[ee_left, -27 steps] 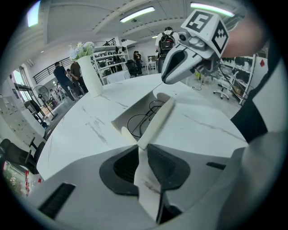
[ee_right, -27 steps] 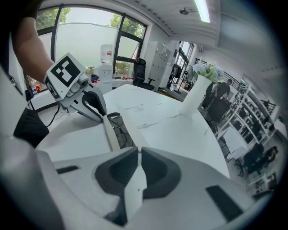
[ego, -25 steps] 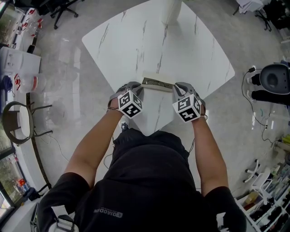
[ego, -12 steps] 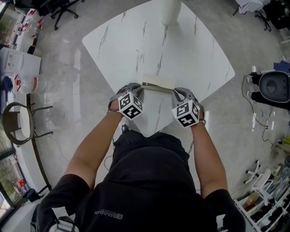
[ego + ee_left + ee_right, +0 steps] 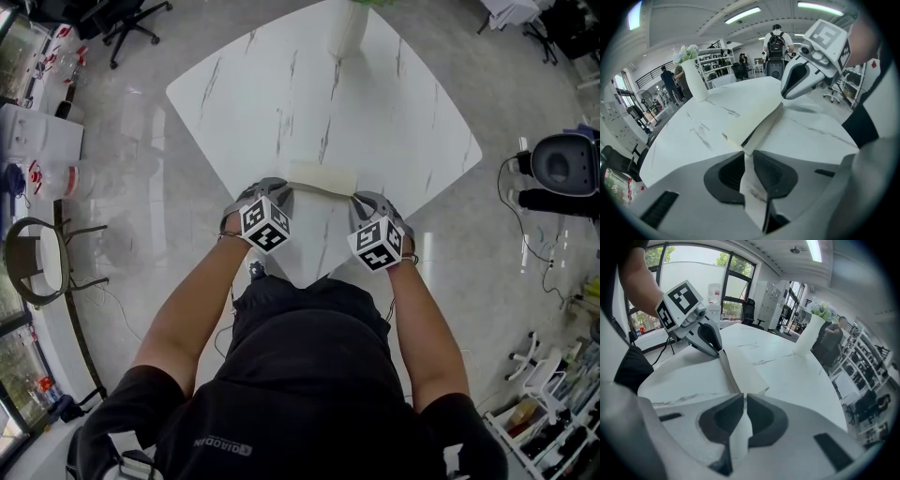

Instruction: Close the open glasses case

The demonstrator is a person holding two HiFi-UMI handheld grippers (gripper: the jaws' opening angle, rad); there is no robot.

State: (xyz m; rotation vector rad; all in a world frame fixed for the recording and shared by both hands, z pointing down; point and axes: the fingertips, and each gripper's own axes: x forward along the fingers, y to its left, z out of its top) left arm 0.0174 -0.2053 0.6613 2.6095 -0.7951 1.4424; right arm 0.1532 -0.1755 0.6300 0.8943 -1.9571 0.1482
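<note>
Cream-coloured, flat and rectangular, the glasses case (image 5: 322,178) lies on the white marble-patterned tabletop (image 5: 375,112), at the corner farthest from the tall white vase (image 5: 347,28) and well apart from it. A second ago its dark interior showed from the head view. That strip then narrowed, and now only the pale lid is seen from above, so the lid has swung down over the base.

The left tool (image 5: 281,191) is clenched on the end of the case to the left as one faces the vase. In its own view a thin cream edge of the case (image 5: 754,119) runs between the pads. The right tool (image 5: 361,199) is likewise clamped on the opposite end (image 5: 740,364).

A dark slit remains between lid and base in the left gripper view. I judge the closing nearly done but not yet seated, and a final press together probably remains.
</note>
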